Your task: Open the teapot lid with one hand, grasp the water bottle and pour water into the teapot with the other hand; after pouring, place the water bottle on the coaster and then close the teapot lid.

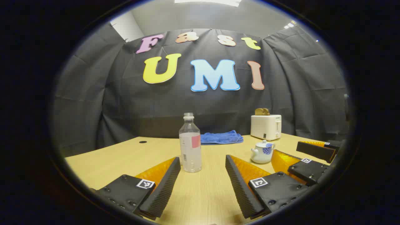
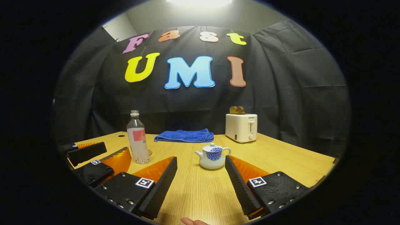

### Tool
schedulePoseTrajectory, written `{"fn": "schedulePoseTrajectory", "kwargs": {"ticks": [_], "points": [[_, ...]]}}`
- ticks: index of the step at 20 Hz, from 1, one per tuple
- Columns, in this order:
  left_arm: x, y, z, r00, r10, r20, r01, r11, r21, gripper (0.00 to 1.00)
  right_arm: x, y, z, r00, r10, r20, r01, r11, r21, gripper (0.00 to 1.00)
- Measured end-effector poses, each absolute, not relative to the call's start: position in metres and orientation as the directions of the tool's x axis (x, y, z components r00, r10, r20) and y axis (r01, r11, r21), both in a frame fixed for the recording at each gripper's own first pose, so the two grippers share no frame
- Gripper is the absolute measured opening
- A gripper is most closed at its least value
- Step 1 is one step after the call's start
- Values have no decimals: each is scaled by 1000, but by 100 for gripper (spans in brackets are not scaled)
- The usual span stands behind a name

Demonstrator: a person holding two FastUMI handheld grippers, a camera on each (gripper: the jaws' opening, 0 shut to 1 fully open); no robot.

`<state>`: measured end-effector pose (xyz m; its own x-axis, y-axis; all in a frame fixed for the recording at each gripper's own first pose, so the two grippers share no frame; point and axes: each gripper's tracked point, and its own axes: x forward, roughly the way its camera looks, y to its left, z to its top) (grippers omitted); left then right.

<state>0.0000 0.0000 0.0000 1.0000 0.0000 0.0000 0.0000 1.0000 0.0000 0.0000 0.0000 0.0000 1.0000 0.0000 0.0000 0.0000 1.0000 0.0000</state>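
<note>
The teapot keeps its lid on, coaster hidden behind the water bottle; both tools released.

Bright overhead ceiling light, glare up top in my right gripper view. Table evenly lit, soft shadows. Sharp focus, heavy fisheye warp at edges.

Light wood-grain table, with a small dark round hole in its top toward the far left. Folded blue towel lies flat at the far edge, close to the black cloth wall. White toaster stands upright to the right of the towel, brown toast sticking out of its slots.
</note>
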Motion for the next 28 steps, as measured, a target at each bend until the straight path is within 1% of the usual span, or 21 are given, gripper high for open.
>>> {"fn": "schedulePoseTrajectory", "kwargs": {"ticks": [15, 18, 22, 28], "points": [[-1, -3, 0, 1000, -11, -2, 11, 1000, -2, 100, 0, 5, 1, 999, 35, 1, -35, 999, 0, 94], [-1, 2, -1, 1000, 14, -2, -14, 1000, 1, 99, 0, 0, 0, 1000, 5, -2, -5, 1000, 0, 95], [1, 4, 2, 1000, 30, -3, -30, 1000, 1, 99, 0, 1, 0, 1000, 9, -2, -9, 1000, -1, 94], [9, -6, 0, 1000, -30, -1, 30, 999, -22, 100, 7, 0, 0, 1000, 21, -8, -21, 1000, 0, 95]]}}
